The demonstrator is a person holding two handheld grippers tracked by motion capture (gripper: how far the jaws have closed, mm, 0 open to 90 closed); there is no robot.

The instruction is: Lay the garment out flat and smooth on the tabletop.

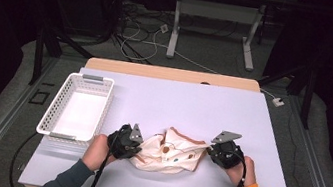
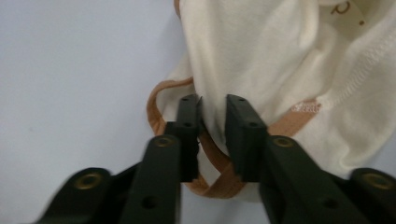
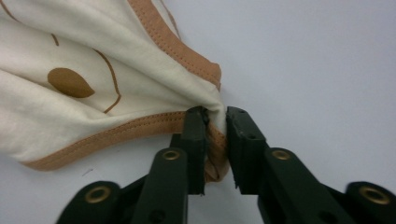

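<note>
High view, cream garment (image 1: pixel 170 152) stretched left-right, 2 grippers' jaws slightly parted around its ends.

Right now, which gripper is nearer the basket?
Left. The left gripper sits just right of the basket, at the garment's left end; the right gripper is at its far end.

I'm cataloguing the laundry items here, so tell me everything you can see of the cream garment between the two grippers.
The cream garment is a small soft knit piece with tan-orange binding along its edges and brown leaf-like prints. It lies crumpled and bunched on the white table, right of the white basket. The left gripper has a fold of cream cloth between its slightly parted jaws, above a loop of binding. The right gripper has a bound corner between its jaws, also slightly parted.
</note>
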